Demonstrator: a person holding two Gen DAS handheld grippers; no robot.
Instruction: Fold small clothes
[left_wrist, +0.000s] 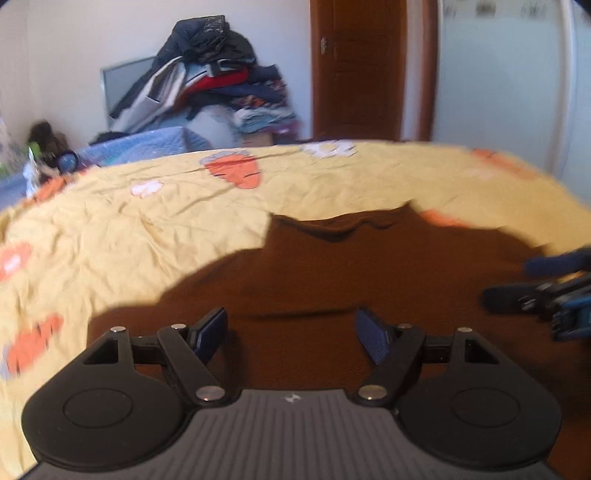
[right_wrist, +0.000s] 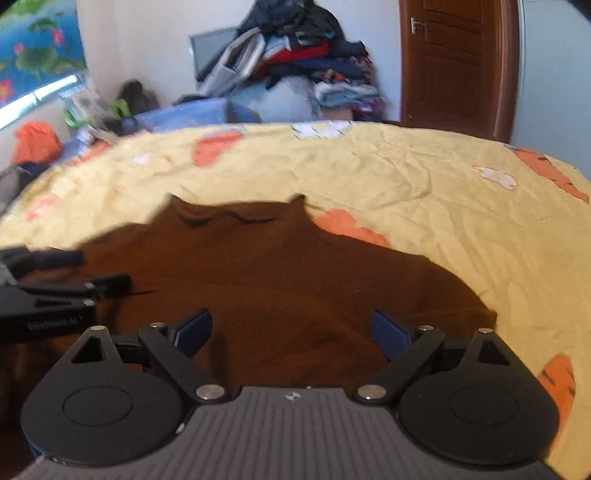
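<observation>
Both claws — left, right — spread, empty, above the flat brown knit top.

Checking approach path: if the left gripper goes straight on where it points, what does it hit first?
Most likely the brown garment spread on the yellow bedsheet. The left gripper is open, nothing between its fingers; depth is unclear.

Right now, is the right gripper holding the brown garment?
No, the right gripper is open above the brown garment, with nothing pinched between its fingers.
</observation>
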